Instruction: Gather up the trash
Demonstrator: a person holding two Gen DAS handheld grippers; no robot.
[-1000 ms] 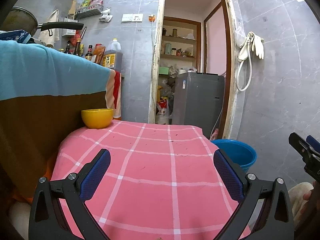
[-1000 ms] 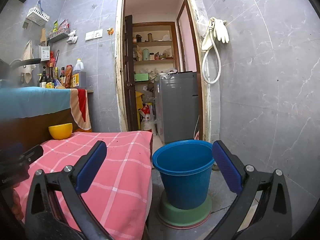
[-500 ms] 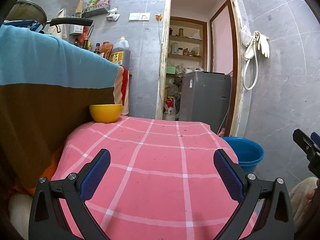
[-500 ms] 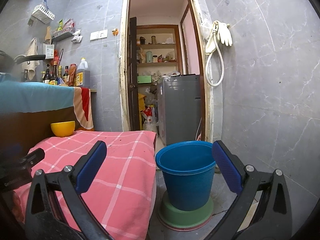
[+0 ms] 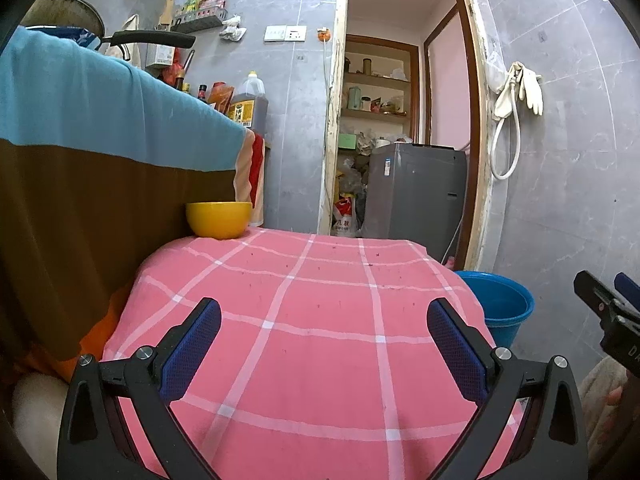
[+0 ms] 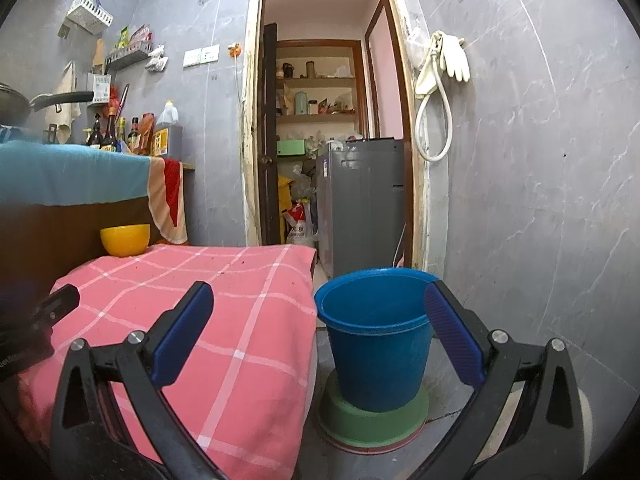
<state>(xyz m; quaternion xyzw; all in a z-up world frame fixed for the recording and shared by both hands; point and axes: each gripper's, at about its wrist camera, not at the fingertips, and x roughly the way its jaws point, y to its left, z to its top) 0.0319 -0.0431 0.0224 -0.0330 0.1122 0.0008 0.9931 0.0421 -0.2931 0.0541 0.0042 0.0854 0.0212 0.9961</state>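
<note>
Both claws gape wide and carry nothing: left gripper [image 5: 324, 342] hangs low over the pink checked cloth [image 5: 320, 312], its blue pads [image 5: 192, 350] spread far apart with only fabric between them; right gripper [image 6: 318, 338] is just as wide, its right pad lying across the rim of the blue bucket [image 6: 374, 344] in that view, though whether it touches cannot be told. Against the frames a second back, the left view has sunk lower and closer to the cloth, so the yellow bowl [image 5: 219, 219] at the far left corner stands higher and larger; the right view has barely shifted, the bucket holding its place on the green base [image 6: 374, 420] on the floor just beside the cloth's right edge. Neither claw has narrowed over that second. Trash itself: no wrapper, scrap or paper shows anywhere on the cloth, only tiny dark specks too small to identify. Bucket interior shows blue wall and no contents I can make out. Judgement: the drop toward the cloth reads as a search or approach pass, not a pickup; the bucket is the likely receptacle, and the item to collect must lie out of frame, perhaps nearer than the fingers or off to one side.
</note>
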